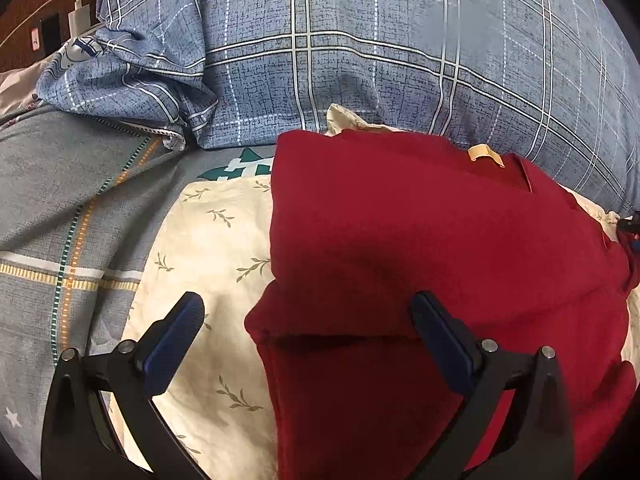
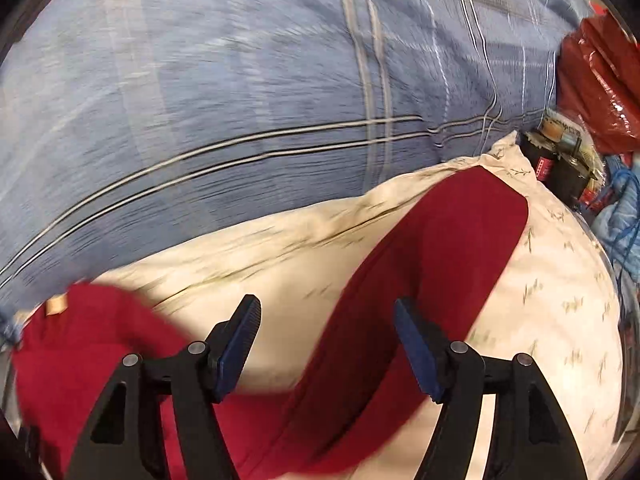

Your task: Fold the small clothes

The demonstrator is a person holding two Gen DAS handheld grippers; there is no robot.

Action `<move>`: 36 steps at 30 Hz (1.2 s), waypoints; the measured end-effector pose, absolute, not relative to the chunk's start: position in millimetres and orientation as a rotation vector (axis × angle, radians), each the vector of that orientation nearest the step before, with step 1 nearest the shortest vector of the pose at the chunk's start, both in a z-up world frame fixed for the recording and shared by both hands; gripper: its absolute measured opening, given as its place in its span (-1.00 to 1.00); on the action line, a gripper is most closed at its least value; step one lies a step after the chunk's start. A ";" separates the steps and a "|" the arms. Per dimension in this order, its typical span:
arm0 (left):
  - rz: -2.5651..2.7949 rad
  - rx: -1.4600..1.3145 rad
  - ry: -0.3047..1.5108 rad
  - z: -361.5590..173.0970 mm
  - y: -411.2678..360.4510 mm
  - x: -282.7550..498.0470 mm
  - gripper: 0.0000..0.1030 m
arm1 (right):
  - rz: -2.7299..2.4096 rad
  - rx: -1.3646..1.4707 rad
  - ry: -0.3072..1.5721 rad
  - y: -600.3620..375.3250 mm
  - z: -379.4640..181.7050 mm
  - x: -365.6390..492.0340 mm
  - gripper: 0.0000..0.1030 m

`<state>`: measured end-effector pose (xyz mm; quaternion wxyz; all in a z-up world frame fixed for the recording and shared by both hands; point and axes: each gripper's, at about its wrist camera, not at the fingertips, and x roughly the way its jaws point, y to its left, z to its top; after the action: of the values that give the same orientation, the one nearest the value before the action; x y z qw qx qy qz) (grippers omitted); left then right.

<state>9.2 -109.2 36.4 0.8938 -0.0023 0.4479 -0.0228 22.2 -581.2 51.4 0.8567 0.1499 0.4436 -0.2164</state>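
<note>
Left gripper (image 1: 306, 320) spread empty, red garment (image 1: 420, 240) just ahead on the cream pillow (image 1: 208, 248), its folded edge between my fingers; right gripper (image 2: 327, 320) likewise spread over the sleeve (image 2: 440, 248), I judged for regrasping.

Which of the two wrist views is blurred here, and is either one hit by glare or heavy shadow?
Left wrist view: sharp, evenly lit, the red garment and plaid pillow crisp, with only a soft shadow on the garment. Right wrist view: motion-smeared across the plaid pillow and cream leaf-print cloth, though the right hand-held gripper stays sharp; small glints on the red plastic bag. Both bend at the fisheye edges.
</note>
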 end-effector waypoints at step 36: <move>-0.043 -0.183 0.801 74.2 -73.8 1.5 1.00 | 0.381 0.266 0.833 -343.3 69.6 -33.1 -0.04</move>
<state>1.5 -73.8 74.2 0.9165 -0.0889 0.3894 -0.0210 -33.1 -343.3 69.6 0.8885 0.1278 0.4009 0.1832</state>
